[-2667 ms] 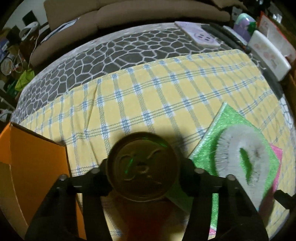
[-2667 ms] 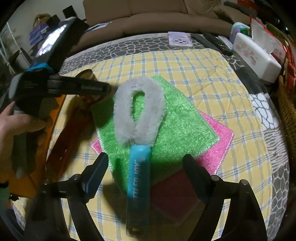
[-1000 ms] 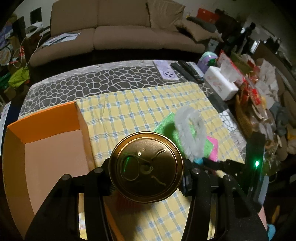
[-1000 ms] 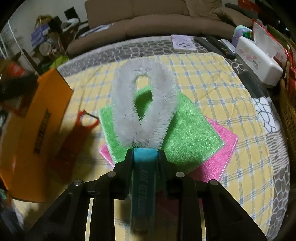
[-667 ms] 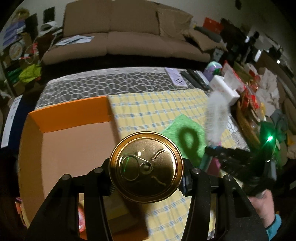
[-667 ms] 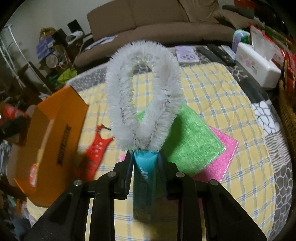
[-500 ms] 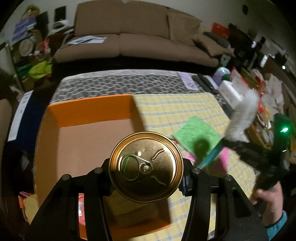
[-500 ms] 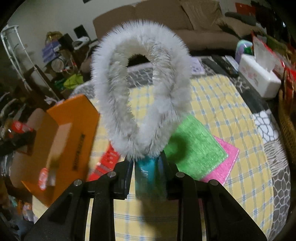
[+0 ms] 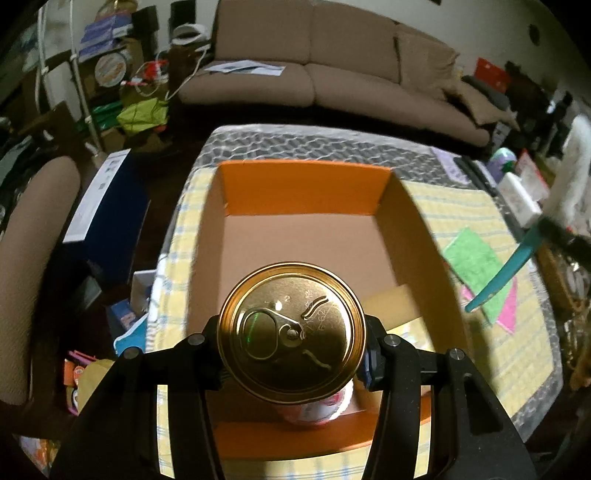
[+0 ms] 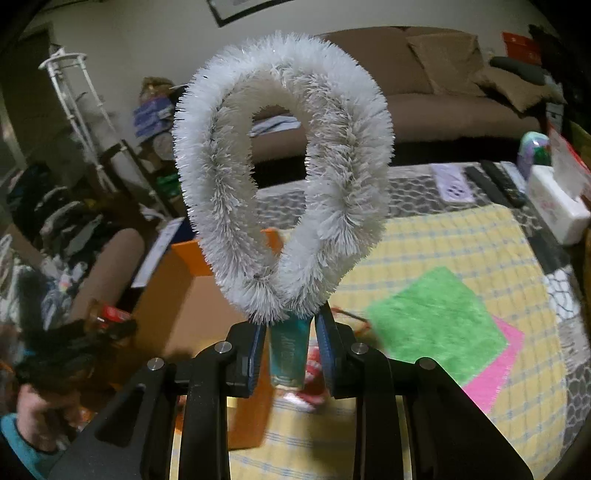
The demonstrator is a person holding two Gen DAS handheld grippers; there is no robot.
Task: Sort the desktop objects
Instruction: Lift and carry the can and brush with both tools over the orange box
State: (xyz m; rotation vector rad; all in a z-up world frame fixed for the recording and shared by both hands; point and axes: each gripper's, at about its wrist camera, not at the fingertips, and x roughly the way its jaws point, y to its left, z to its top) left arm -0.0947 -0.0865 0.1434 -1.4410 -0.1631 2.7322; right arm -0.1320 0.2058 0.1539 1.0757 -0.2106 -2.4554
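A long brown sofa with a loose cushion stands against the pale wall beyond the far edge of the desk. Left of the sofa, a white rack and stacked boxes crowd a dim, cluttered corner. A framed picture hangs on the wall.

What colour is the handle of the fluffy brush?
The brush has a teal-blue handle, clearest in the right wrist view, under white bristles.

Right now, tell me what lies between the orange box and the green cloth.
In the right wrist view, a red object, mostly hidden behind the brush handle, lies on the yellow checked tablecloth between the orange box and the green cloth; otherwise bare cloth.
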